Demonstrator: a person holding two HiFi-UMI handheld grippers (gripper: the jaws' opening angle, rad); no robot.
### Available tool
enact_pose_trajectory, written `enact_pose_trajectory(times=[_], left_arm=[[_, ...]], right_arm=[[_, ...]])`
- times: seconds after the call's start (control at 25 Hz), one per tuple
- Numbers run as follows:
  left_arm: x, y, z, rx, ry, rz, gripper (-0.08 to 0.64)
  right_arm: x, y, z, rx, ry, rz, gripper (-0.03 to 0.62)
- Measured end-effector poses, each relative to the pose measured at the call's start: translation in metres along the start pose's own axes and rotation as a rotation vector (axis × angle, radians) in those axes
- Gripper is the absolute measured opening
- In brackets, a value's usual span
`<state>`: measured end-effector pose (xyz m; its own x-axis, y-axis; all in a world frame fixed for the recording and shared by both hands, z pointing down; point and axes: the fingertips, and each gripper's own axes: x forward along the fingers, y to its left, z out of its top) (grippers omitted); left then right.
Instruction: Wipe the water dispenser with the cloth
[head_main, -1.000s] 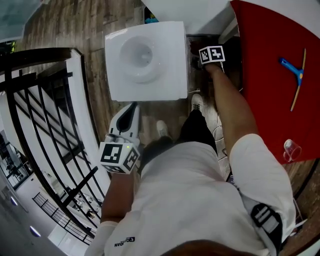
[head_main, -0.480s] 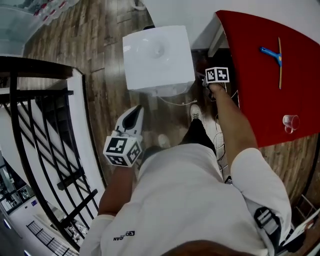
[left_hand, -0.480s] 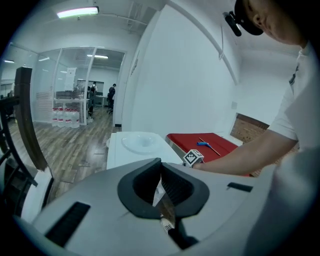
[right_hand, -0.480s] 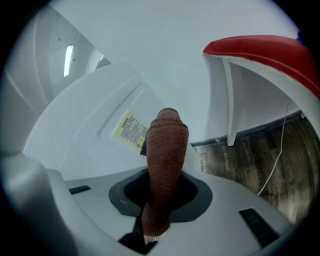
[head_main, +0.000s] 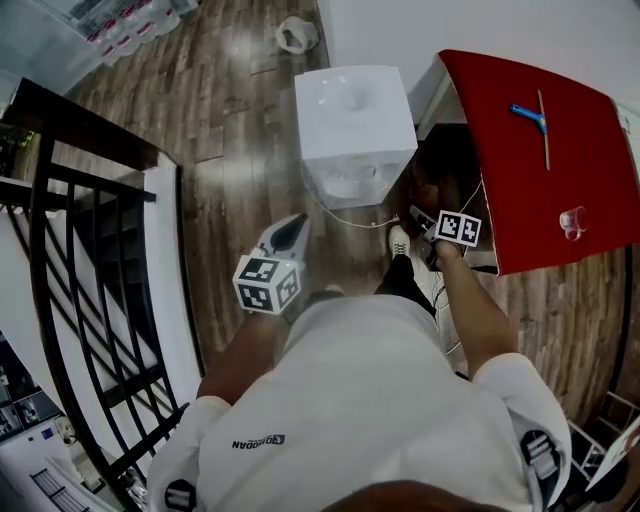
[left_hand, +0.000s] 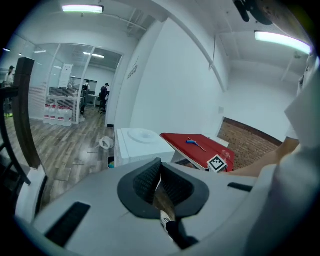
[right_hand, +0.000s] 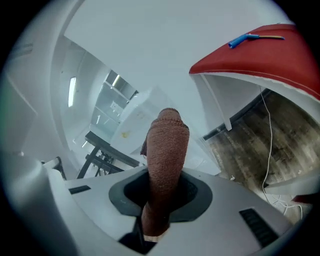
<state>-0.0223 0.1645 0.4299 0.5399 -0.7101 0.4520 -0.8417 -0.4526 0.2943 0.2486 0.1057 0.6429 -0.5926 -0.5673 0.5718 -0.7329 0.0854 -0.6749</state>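
Observation:
The white water dispenser (head_main: 355, 130) stands on the wood floor ahead of me, its top basin facing up. It also shows in the left gripper view (left_hand: 142, 142). My right gripper (head_main: 420, 213) hangs low by the dispenser's front right corner, under the red table's edge, shut on a rolled brown cloth (right_hand: 167, 160) that sticks out past its jaws. My left gripper (head_main: 288, 232) is held a short way in front of the dispenser's left side. Its pads (left_hand: 145, 180) meet with nothing between them.
A red table (head_main: 530, 160) at the right carries a blue squeegee (head_main: 530, 118) and a clear cup (head_main: 573, 222). A black railing (head_main: 90, 250) runs along the left. A white cable (head_main: 350, 220) trails from the dispenser, and a white bag (head_main: 297, 35) lies behind it.
The dispenser has drawn farther off in the head view. My right gripper has dropped from beside the dispenser's top right edge to low by its front right corner. The left gripper stays shut.

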Motion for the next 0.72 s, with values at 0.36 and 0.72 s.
enact_pose_trajectory(times=[0.36, 0.72], left_arm=[[-0.002, -0.033, 0.014, 0.032, -0.040, -0.075, 0.000], [-0.009, -0.075, 0.011, -0.036, -0.114, 0.016, 0.000]], right_arm=[[-0.089, 0.178, 0.009, -0.143, -0.146, 0.272, 0.086], [-0.153, 0.259, 0.034, -0.505, -0.134, 0.391, 0.086]])
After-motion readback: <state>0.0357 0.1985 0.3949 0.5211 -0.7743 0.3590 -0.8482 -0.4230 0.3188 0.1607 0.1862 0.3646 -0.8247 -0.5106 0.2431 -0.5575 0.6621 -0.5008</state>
